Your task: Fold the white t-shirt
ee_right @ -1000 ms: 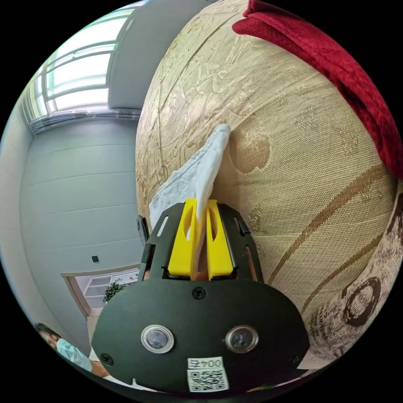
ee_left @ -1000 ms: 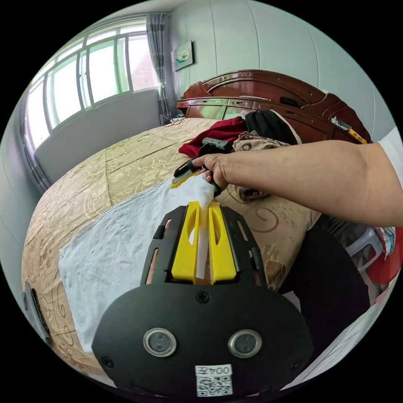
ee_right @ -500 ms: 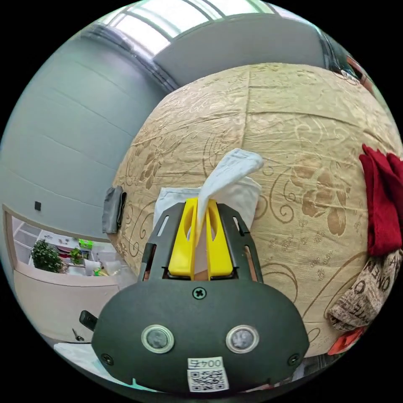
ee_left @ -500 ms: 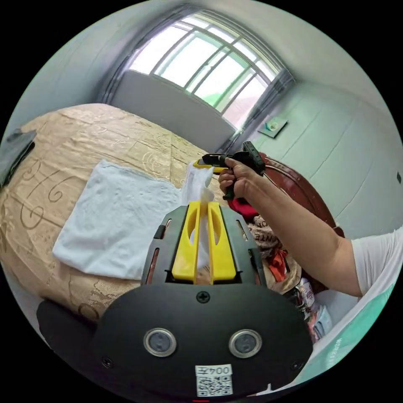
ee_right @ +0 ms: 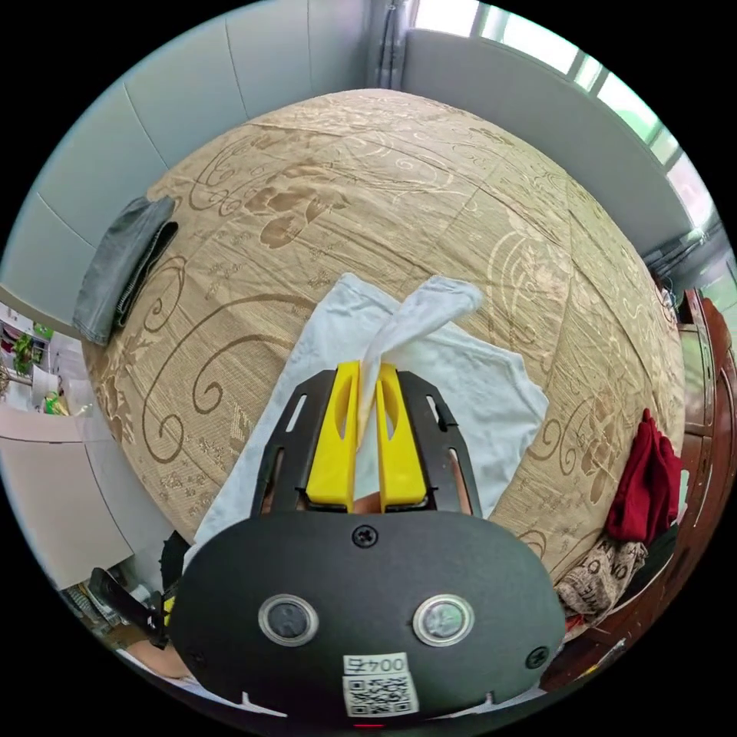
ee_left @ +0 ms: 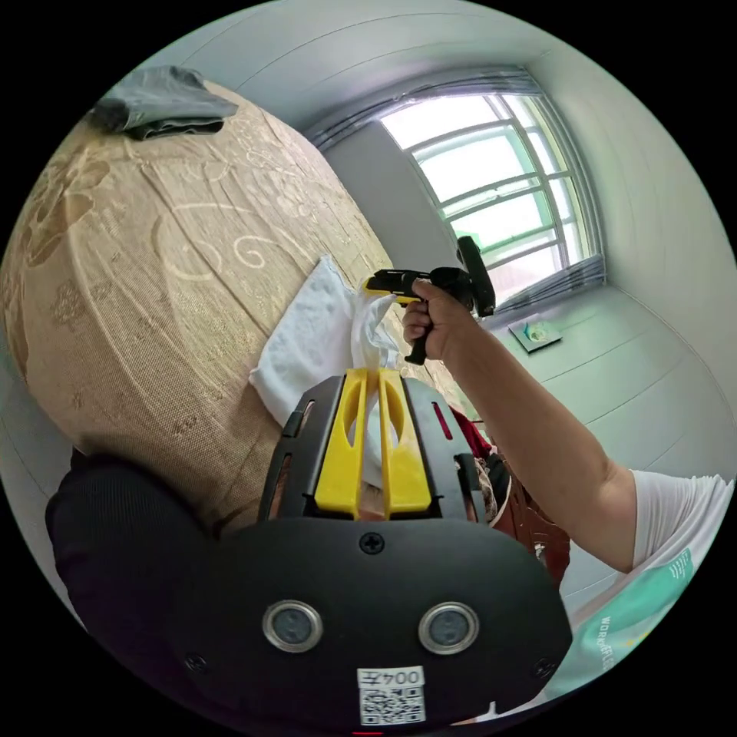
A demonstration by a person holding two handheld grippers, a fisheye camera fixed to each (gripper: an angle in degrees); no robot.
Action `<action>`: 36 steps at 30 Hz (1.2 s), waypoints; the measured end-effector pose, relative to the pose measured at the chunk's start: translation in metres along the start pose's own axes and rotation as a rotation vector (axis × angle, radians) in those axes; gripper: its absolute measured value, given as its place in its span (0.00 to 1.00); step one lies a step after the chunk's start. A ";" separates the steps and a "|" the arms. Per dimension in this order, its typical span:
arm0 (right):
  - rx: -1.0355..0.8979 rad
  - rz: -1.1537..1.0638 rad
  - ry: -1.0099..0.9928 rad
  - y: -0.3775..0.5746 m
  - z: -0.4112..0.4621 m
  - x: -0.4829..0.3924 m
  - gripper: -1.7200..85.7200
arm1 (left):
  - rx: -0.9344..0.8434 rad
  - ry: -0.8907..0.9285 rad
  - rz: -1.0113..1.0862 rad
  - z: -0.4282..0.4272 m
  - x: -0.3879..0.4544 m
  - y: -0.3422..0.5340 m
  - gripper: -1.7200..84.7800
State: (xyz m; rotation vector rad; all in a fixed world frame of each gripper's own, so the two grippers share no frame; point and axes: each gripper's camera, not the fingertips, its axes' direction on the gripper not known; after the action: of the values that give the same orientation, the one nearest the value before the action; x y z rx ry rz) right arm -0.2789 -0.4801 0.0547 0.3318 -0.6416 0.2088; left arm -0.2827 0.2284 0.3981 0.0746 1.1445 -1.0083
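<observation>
A bedroom with pale grey walls and a bright window point(ee_left: 499, 192) at upper right of the left gripper view; a bed point(ee_right: 399, 199) under a gold patterned cover across most of the right gripper view. On the cover, at centre of that view, the white t-shirt point(ee_right: 476, 399), already partly folded and flat apart from one raised edge. A folded grey garment point(ee_right: 127, 265) at the left edge, well apart from the shirt; a heap of red and printed clothes point(ee_right: 645, 491) at lower right.

Left gripper point(ee_left: 372, 376) low at centre of its own view, yellow fingers point(ee_left: 338, 453) pressed together on a bunch of white cloth. Right gripper point(ee_right: 368, 384) likewise pinching a lifted strip of the shirt between its fingers point(ee_right: 330, 445). In the left gripper view, the right gripper also seen just above centre, gripped by a hand point(ee_left: 426, 326), forearm running down toward the lower right, tool held level with its tips on the cloth.

Probably mid-fold, one edge lifted for carrying across. For a clean result: both pinches kept firm and level with each other, raised edge held taut between them, carried straight over the flat part, laid down edge to edge, released only once the cloth rests on the shirt. Sagging or twisting between the two grips likely to leave a crooked fold.
</observation>
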 end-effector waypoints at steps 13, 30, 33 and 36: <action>0.193 -0.445 0.341 0.017 -0.058 -0.130 0.12 | 0.004 -0.005 -0.079 -0.046 -0.011 -0.024 0.04; 0.137 0.034 -0.108 0.221 -0.014 0.059 0.08 | -0.253 -0.211 0.151 0.071 0.011 -0.085 0.06; 0.160 0.004 -0.093 0.229 -0.032 0.063 0.08 | -0.252 -0.231 0.218 0.067 0.030 -0.088 0.07; 0.254 -0.004 -0.145 0.253 -0.066 0.076 0.08 | -0.169 -0.222 0.363 0.058 0.076 -0.101 0.08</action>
State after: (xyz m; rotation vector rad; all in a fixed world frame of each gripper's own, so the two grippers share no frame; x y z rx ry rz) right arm -0.2569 -0.2146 0.1115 0.5971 -0.7589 0.2647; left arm -0.3080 0.0915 0.4083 0.0328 0.9647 -0.5801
